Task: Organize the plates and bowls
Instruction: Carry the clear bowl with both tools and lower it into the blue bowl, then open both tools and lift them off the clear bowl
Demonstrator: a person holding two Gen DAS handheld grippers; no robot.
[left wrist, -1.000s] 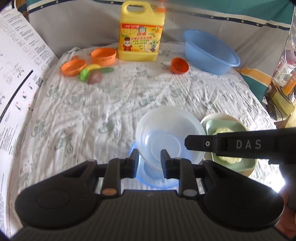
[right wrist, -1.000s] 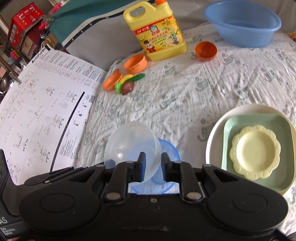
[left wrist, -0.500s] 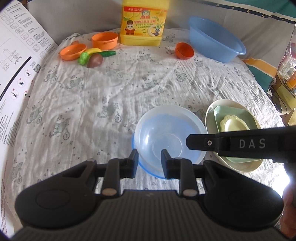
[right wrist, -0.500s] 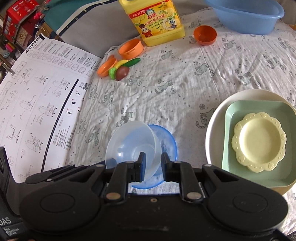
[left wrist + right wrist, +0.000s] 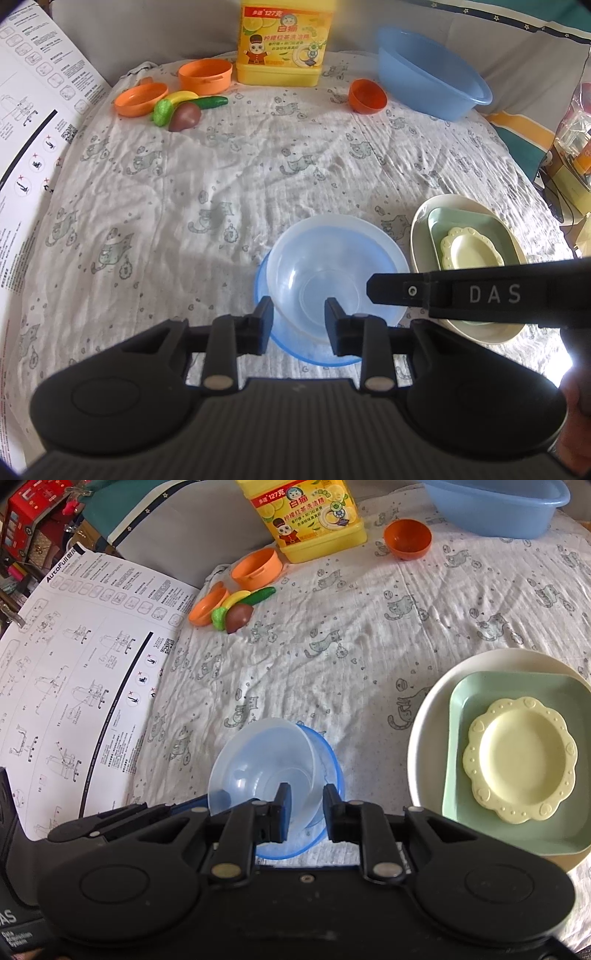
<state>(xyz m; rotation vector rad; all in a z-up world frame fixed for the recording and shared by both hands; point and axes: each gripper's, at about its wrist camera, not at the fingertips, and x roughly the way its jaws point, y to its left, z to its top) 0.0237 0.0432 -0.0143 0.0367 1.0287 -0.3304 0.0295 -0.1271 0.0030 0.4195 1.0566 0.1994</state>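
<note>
Inside the blue bowl (image 5: 334, 764) — a clear bowl (image 5: 258, 760), empty.

Clear bowl (image 5: 332, 273) nested in another bowl (image 5: 314, 347), lower centre of frame, on cloth-covered counter (image 5: 258, 177). Right of it: small plate (image 5: 521, 758) in square dish (image 5: 458, 760) in round plate (image 5: 424, 734). Upper frame: detergent jug (image 5: 280, 44) centre, basin (image 5: 428, 74) right, toy food (image 5: 181, 109) left, small bowl (image 5: 367, 96) between jug and basin. Paper sheet (image 5: 74, 672) far left.

Cat-print white cloth (image 5: 229, 177), orange cup (image 5: 367, 96)
</note>
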